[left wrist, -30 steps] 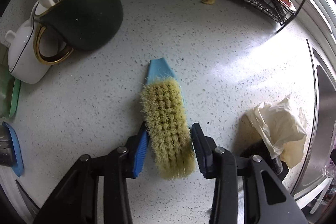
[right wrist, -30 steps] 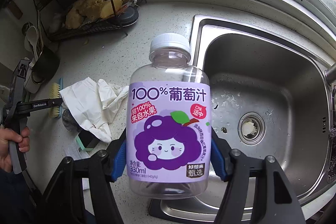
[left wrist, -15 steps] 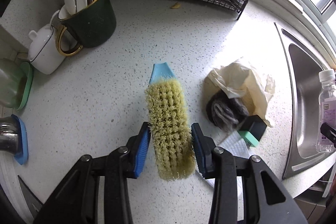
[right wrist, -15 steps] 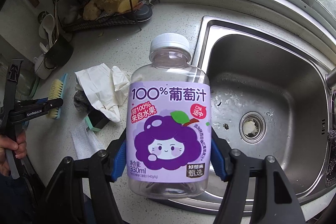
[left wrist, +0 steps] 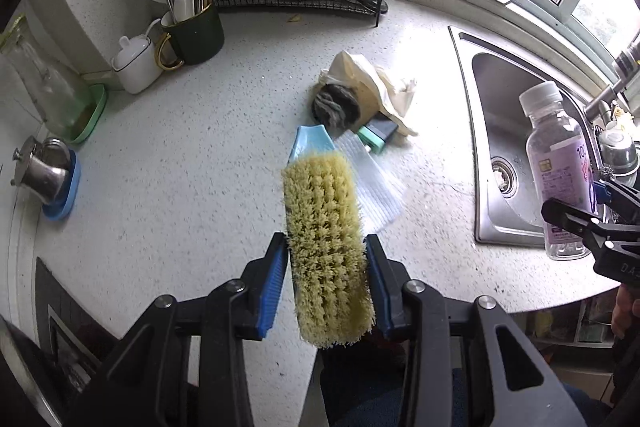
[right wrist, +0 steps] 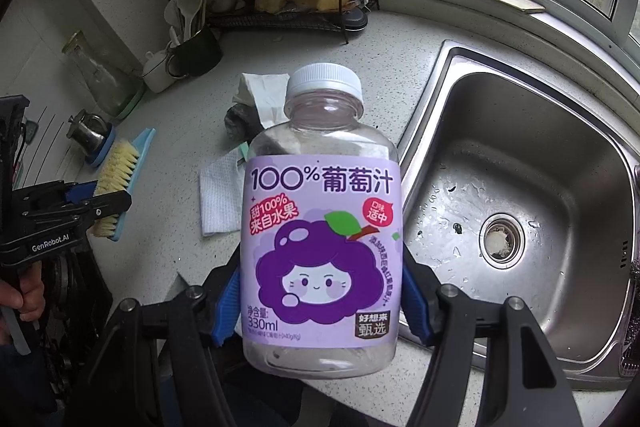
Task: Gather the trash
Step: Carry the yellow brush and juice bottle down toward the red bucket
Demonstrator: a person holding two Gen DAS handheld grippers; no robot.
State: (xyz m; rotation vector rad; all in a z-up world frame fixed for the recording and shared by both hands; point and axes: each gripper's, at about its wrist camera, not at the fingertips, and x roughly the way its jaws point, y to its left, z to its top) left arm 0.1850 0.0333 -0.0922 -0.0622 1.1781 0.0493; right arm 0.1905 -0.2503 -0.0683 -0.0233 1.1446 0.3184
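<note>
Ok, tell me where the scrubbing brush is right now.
The scrubbing brush is clamped in the left gripper, lifted above the counter, bristles facing the left wrist camera. Its blue tip points toward the white paper sheet.

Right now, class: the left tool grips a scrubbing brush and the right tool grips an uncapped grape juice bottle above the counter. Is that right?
One slip: the bottle in the right tool has its white cap on, as the right wrist view shows. The left tool does grip the scrubbing brush.

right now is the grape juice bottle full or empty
Empty: the bottle in the right tool shows clear through above and below its label, white cap on.
</note>
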